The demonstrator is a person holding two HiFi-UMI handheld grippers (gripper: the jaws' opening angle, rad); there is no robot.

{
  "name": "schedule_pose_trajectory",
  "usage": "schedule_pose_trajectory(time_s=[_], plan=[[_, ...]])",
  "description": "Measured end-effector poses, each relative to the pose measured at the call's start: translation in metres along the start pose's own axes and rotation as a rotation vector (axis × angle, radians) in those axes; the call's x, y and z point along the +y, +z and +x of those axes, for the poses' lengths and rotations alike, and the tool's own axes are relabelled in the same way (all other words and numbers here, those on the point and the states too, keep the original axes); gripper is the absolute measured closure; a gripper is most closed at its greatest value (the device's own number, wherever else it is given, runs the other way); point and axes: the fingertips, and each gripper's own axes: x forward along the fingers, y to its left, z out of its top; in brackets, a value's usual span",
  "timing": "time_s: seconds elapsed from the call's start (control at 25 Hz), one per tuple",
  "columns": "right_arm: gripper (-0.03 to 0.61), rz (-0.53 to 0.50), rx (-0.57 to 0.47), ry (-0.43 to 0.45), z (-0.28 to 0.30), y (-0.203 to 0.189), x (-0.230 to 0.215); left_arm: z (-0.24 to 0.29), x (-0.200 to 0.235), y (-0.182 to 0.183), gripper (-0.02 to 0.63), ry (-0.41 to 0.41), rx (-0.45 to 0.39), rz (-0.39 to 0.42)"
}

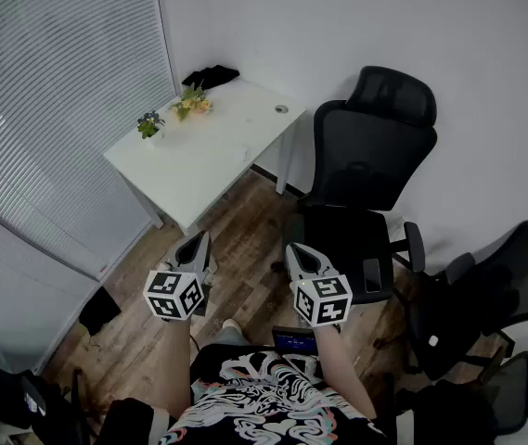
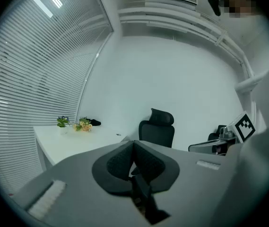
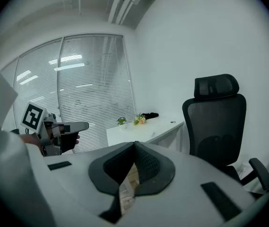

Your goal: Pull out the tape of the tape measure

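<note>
Head view, lower centre: left gripper [image 1: 194,246] and right gripper [image 1: 299,253] both clenched, empty; tape measure shows in no view, so find it first, perhaps toward white desk [image 1: 215,151] upper left, then spread jaws.

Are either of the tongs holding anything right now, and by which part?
Nothing is held. The left tongs and the right tongs are both shut with nothing between them.

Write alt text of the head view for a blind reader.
A person holds the left gripper and the right gripper, both shut and empty, over a wooden floor. Beyond stand a white desk and a black office chair.
</note>
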Motion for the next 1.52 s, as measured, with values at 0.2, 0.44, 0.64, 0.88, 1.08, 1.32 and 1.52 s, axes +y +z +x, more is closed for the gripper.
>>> schedule_pose_trajectory(time_s=[0.2, 0.44, 0.64, 0.88, 1.08, 1.32, 1.52], plan=[[0.577, 0.027, -0.018, 0.011, -0.005, -0.001, -0.001, -0.007, -0.002, -0.003, 0.611, 0.006, 0.014, 0.007], [0.575, 0.045, -0.066, 0.008, -0.005, 0.004, -0.003, -0.015, -0.002, -0.004, 0.609, 0.01, 0.027, 0.013], [0.443, 0.038, -0.076, 0.058, 0.003, 0.009, 0.006, -0.012, 0.004, -0.004, 0.497, -0.001, 0.037, -0.027], [0.57, -0.026, -0.04, 0.01, 0.009, 0.006, -0.008, 0.004, 0.01, -0.001, 0.495, 0.024, 0.026, -0.004], [0.574, -0.054, -0.041, -0.004, 0.032, 0.01, -0.026, 0.027, 0.023, -0.012, 0.477, 0.024, 0.037, -0.03], [0.492, 0.0, -0.014, 0.027, 0.091, 0.015, -0.047, 0.076, 0.059, -0.011, 0.466, 0.032, 0.044, -0.052], [0.497, -0.008, 0.036, 0.01, 0.163, 0.026, -0.069, 0.137, 0.101, -0.002, 0.462, 0.018, 0.039, -0.052]])
